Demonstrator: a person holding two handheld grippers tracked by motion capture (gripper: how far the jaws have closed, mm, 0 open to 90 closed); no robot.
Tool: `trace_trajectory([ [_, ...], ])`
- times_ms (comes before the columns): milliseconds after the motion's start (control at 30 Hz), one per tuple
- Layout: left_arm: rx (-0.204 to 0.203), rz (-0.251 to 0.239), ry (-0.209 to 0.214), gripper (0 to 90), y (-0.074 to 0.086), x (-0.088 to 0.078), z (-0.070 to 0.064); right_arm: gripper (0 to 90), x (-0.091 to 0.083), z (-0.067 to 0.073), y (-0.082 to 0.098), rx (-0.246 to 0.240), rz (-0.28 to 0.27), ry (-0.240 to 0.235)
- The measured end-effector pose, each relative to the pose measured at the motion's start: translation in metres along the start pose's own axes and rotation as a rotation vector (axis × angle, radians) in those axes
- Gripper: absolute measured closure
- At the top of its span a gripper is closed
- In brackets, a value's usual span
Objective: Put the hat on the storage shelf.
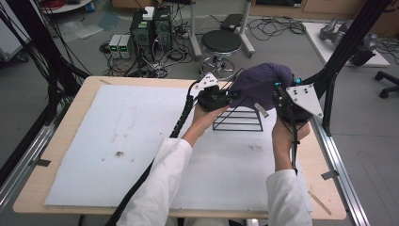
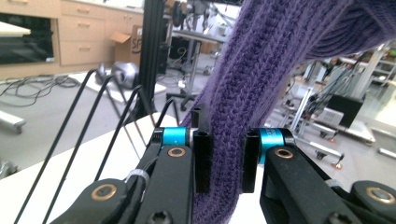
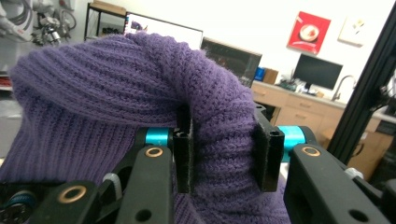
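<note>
A purple knitted hat (image 1: 261, 84) is held up between both grippers over a black wire rack (image 1: 238, 118) on the white foam sheet (image 1: 117, 141). My left gripper (image 1: 221, 98) is shut on one edge of the hat (image 2: 226, 140), its pads pinching the knit; the rack's wires (image 2: 100, 121) rise at the left of that view. On the hat's other side my right gripper (image 1: 282, 101) is shut on a thick rolled fold of the hat (image 3: 224, 154). The hat hangs just above the top of the rack.
The table's wooden edge (image 1: 56, 141) frames the foam sheet. A black frame post (image 1: 343, 47) slants down at the right, close to my right gripper. Behind the table are a round stool (image 1: 221, 44), computer boxes (image 1: 150, 28) and loose cables on the floor.
</note>
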State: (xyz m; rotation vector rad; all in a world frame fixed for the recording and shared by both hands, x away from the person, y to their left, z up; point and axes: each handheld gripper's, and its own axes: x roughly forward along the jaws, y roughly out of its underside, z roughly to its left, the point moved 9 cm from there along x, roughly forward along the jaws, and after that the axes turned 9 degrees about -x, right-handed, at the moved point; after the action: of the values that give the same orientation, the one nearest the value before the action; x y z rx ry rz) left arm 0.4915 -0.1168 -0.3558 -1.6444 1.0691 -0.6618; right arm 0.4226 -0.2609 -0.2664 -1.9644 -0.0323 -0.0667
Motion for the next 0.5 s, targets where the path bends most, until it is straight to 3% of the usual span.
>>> trace_trajectory([
  [133,-0.002,0.002,-0.021,80.7,0.005,-0.005,0.005,66.3,0.002,0.005,0.006,0.022,0.014,-0.021],
  [333,-0.036,0.013,-0.039,80.7,0.023,-0.007,0.015,66.1,0.004,0.018,0.016,0.035,0.030,-0.056],
  [500,-0.030,0.043,-0.058,80.5,0.033,-0.009,0.022,66.0,0.006,0.026,0.027,0.042,0.062,-0.072],
])
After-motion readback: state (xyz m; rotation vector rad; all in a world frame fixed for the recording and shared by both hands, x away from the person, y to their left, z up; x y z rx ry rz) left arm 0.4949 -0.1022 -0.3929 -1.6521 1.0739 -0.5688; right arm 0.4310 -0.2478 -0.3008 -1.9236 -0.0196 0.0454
